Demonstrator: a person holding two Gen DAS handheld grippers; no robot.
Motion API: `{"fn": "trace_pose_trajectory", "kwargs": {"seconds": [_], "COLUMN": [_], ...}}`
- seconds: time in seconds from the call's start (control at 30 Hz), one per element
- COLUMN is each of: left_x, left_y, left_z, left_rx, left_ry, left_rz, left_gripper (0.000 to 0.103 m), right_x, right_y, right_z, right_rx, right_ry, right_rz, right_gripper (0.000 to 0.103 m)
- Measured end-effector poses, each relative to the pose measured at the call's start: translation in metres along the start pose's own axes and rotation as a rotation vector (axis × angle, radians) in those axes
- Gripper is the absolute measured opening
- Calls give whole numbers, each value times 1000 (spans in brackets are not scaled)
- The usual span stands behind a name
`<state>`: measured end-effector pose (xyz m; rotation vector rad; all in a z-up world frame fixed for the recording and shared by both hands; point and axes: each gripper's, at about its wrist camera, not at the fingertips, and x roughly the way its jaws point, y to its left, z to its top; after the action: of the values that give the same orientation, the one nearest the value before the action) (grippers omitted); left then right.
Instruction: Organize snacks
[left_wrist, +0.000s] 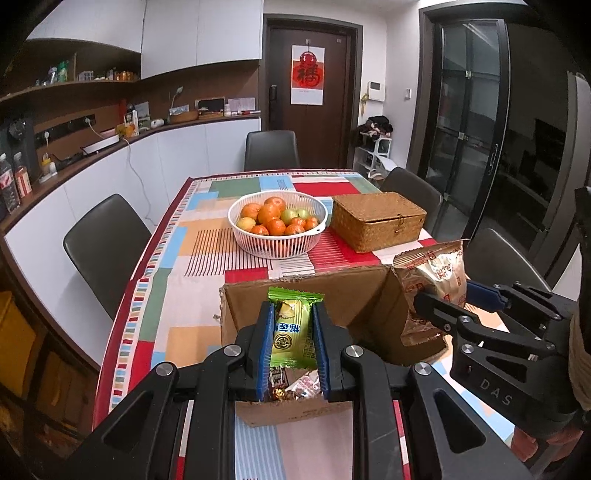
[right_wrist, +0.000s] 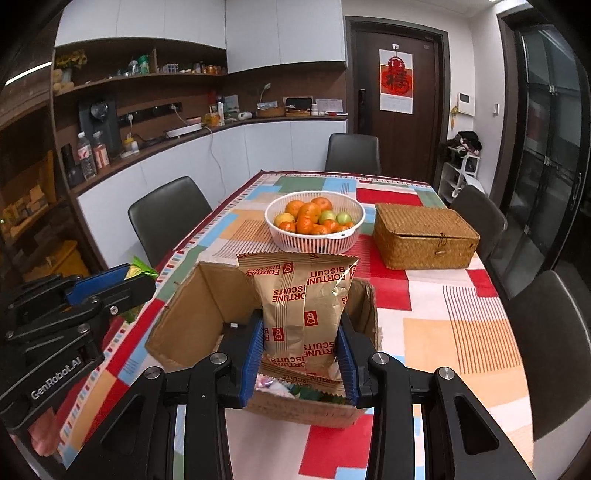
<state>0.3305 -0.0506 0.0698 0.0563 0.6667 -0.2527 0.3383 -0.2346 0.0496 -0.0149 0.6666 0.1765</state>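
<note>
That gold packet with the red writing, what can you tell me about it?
The biscuit bag is a crinkly, shiny gold foil packet with red print reading Fortune Biscuits and small red logo squares. It looks sealed and puffed, with a zigzag-cut top edge. It is held roughly upright, the print upside down, above the open cardboard box, clamped at its sides between the blue pads of the right gripper. In the left camera it shows at the right, tilted.
</note>
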Motion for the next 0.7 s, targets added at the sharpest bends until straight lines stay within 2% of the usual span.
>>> {"fn": "trace_pose_trajectory", "kwargs": {"seconds": [0.07, 0.13, 0.2, 0.37, 0.57, 0.7], "left_x": [6, 10, 5, -11, -45, -68], "left_y": [1, 3, 7, 10, 7, 4], "left_z": [2, 3, -1, -21, -49, -66], "left_rx": [-12, -37, -48, -46, -44, -38], "left_ry": [11, 15, -4, -23, -76, -108], "left_rz": [-5, 16, 28, 60, 91, 100], "left_gripper": [24, 43, 45, 46, 59, 68], "right_x": [5, 9, 13, 6, -19, -40], "right_y": [-1, 0, -1, -3, 1, 5], "right_z": [4, 8, 10, -2, -22, -41], "right_rx": [-1, -7, -13, -6, -16, -13], "right_ry": [5, -5, -3, -18, -50, -81], "right_rz": [-8, -22, -57, -90, -86, -75], "right_gripper": [38, 39, 52, 62, 75, 80]}}
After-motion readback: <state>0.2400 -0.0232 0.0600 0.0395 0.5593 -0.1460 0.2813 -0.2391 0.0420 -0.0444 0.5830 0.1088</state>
